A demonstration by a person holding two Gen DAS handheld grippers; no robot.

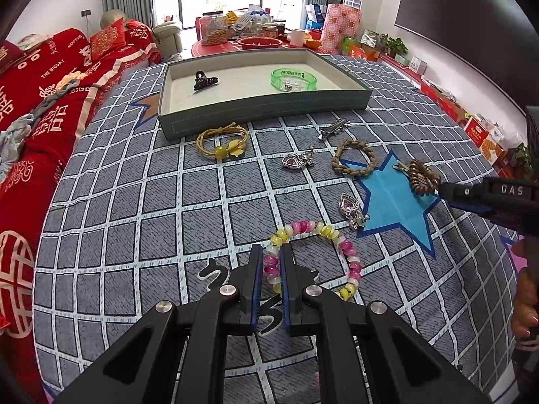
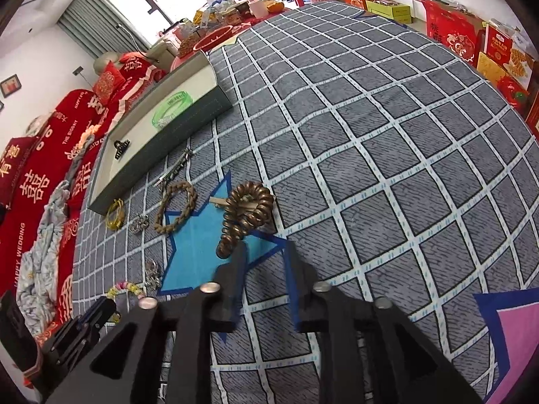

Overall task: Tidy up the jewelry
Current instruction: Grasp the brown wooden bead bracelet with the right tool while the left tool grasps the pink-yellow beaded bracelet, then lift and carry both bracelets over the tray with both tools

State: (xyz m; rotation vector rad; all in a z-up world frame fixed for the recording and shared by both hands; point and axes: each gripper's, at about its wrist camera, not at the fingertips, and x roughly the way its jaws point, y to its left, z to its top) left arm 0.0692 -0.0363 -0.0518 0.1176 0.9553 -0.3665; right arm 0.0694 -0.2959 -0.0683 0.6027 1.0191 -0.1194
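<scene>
My left gripper (image 1: 272,252) is shut on the left side of a pink, yellow and white beaded bracelet (image 1: 350,256) that lies on the checked cloth. My right gripper (image 2: 266,250) stands open at a brown coiled hair tie (image 2: 247,212) on the blue star (image 2: 195,235); the coil's tail lies beside the left finger, not between the two. The grey tray (image 1: 262,109) at the back holds a black claw clip (image 1: 203,80) and a green bangle (image 1: 293,80). In front of the tray lie a yellow hair tie (image 1: 222,143), a silver plane clip (image 1: 333,128), a braided ring (image 1: 353,158) and two heart pendants (image 1: 296,161).
A red sofa cover (image 1: 50,101) borders the cloth on the left. Behind the tray stands a cluttered round table (image 1: 259,38). A person's hand (image 1: 525,303) holds the right gripper at the right edge. A pink star patch (image 2: 515,330) lies at the near right.
</scene>
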